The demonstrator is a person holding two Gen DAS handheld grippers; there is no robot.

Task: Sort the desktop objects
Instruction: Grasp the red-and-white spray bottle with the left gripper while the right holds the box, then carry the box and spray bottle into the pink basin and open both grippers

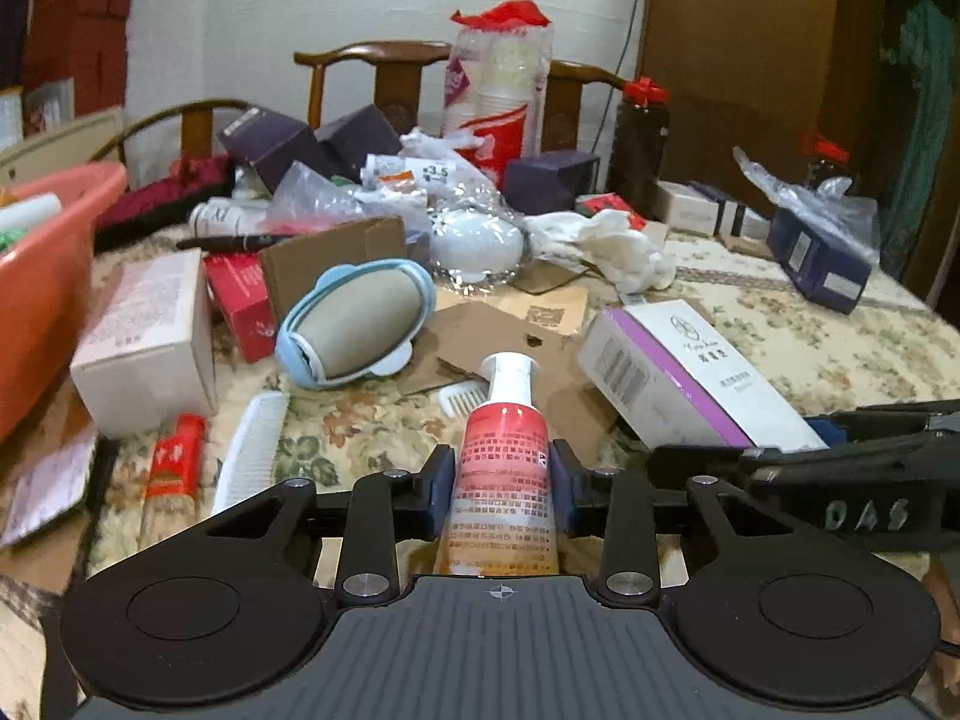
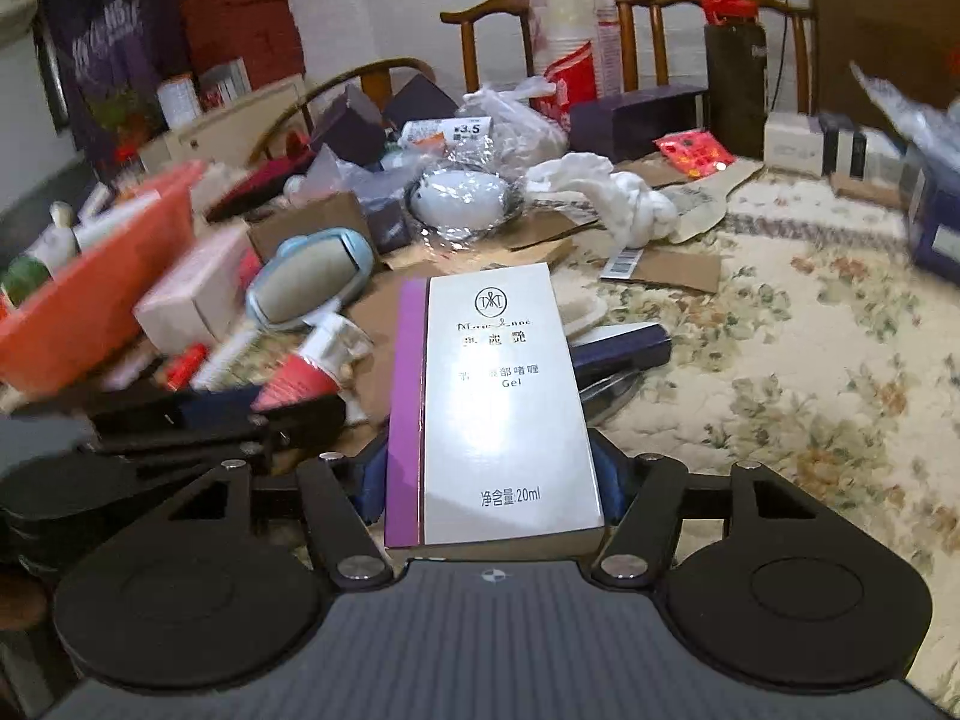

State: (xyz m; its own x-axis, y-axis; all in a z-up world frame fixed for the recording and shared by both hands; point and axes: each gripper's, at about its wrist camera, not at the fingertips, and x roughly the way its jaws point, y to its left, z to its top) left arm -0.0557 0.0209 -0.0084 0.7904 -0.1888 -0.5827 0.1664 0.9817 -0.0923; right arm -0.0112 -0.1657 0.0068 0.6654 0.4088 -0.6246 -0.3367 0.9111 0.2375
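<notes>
My left gripper [image 1: 501,483] is shut on a red and white tube [image 1: 504,456], its white cap pointing away over the floral tablecloth. My right gripper [image 2: 489,480] is shut on a white box with a purple stripe [image 2: 489,402], held flat and lengthways between the jaws. In the left wrist view the same box [image 1: 678,372] lies at the right, with the right gripper's black arm [image 1: 840,480] behind it. In the right wrist view the tube [image 2: 300,381] and the left gripper [image 2: 180,414] show blurred at the left.
An orange tub [image 1: 42,276] with bottles stands at the left edge. A blue lint roller [image 1: 354,324], pink box [image 1: 150,342], red box [image 1: 240,300], white comb [image 1: 252,450], cardboard scraps, white cloth [image 1: 606,246], dark boxes and a cup sleeve [image 1: 498,90] clutter the table. Wooden chairs stand behind.
</notes>
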